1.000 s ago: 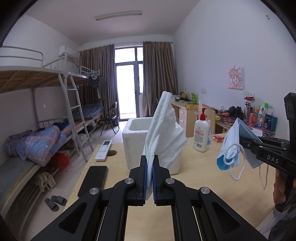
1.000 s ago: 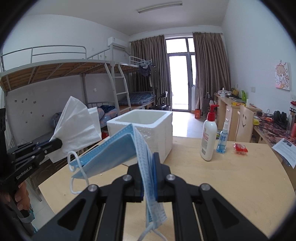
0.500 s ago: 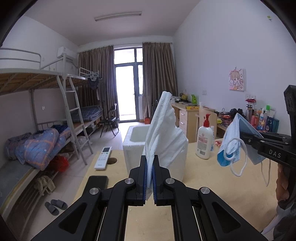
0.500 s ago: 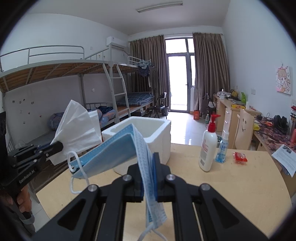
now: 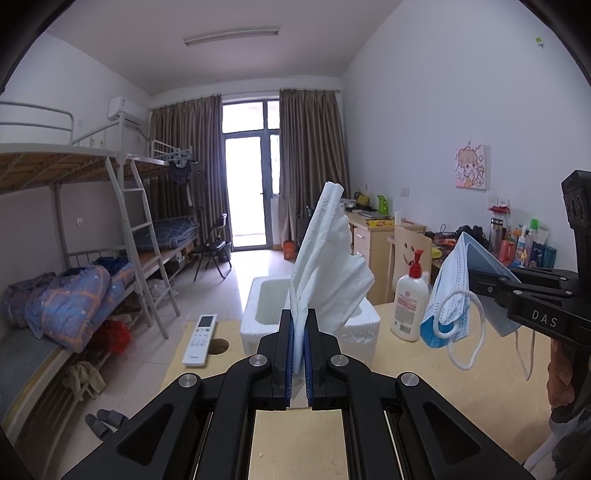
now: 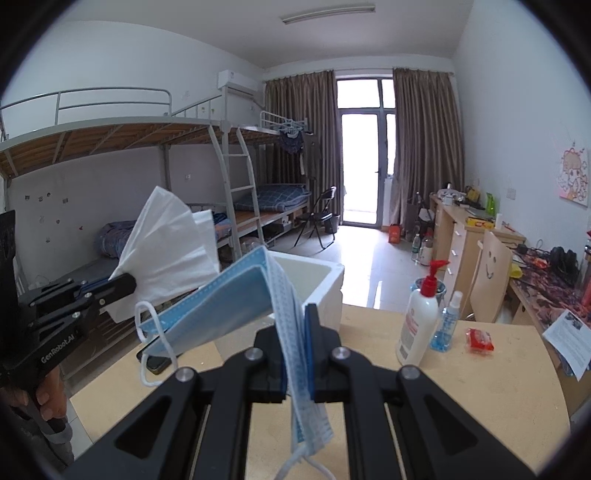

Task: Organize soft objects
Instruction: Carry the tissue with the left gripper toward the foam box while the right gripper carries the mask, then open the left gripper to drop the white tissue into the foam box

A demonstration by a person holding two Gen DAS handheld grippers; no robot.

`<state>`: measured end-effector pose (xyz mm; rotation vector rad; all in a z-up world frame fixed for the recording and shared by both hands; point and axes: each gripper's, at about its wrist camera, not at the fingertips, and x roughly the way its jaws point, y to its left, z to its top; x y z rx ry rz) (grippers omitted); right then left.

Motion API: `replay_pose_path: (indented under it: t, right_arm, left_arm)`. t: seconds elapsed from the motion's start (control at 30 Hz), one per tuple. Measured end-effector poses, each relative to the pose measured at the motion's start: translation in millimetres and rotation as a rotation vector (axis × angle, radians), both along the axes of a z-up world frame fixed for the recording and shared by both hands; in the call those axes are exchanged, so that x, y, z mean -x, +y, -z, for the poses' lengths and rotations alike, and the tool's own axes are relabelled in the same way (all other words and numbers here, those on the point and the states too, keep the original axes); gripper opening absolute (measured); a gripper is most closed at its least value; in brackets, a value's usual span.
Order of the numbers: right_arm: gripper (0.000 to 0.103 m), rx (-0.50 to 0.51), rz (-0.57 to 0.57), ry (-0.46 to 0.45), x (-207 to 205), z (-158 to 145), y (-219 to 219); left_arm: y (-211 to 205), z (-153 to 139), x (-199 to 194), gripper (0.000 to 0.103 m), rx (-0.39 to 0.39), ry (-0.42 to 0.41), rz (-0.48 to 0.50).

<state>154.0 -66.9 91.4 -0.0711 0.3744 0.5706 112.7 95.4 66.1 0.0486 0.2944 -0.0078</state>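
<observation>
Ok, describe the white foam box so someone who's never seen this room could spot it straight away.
Start at the light wooden table. Toward its far edge, left of the pump bottle, stands the foam box: a chunky white open-topped block with thick walls. It is the only big boxy container there; its neighbours are slim bottles and a small red packet.

Daylight pours in through the glass balcony door (image 5: 248, 192), which is blown out to white in both views and throws a pale sheen on the floor tiles (image 6: 365, 258) just before it. The ceiling lamp (image 5: 231, 36) above it looks unlit. The room is evenly, softly bright, with faint shadows. Both pictures are sharp at centre; fisheye bending curves the walls, and black vignette fills the corners.
</observation>
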Motion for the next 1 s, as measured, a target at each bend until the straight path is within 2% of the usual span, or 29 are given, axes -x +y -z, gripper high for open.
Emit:
replay_pose_path:
  t: [0.67, 1.0]
  right_arm:
    - [0.010, 0.010, 0.008, 0.035, -62, 1, 19]
    - [0.010, 0.003, 0.005, 0.069, -84, 9, 22]
  left_arm:
    - [7, -1, -75, 0.005, 0.047, 0.072, 0.032]
    - [12, 4, -115, 0.005, 0.055, 0.122, 0.013]
